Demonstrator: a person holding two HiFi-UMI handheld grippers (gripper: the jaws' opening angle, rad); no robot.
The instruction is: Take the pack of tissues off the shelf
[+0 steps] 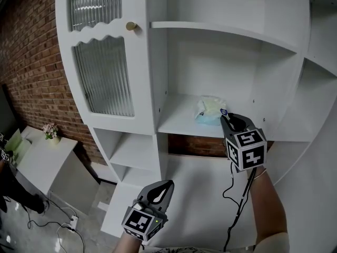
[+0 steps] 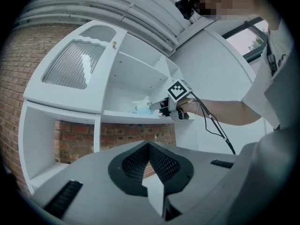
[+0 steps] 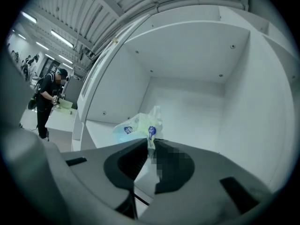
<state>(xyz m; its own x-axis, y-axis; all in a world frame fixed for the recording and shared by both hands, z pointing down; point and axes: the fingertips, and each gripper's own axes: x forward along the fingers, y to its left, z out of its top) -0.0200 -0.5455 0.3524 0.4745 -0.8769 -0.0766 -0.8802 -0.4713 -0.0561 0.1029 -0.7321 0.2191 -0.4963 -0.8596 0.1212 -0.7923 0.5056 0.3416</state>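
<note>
Left gripper (image 1: 160, 188) idles clenched at 6 o'clock; right gripper (image 1: 226, 116) seemingly pinches pack (image 1: 207, 108) flap; next, draw it off shelf (image 1: 178, 119).

The white shelf (image 1: 181, 121) forms the floor of an open compartment in a white cabinet (image 1: 152, 78), just right of a ribbed-glass door (image 1: 102, 78). A pale pack of tissues (image 1: 209, 111) rests on it, right of centre and near the front edge.

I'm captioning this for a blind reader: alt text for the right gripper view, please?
The right gripper pinches the wrapper flap of a pack of tissues lying on a white shelf inside a white cabinet. Far left, a person stands in the background.
</note>
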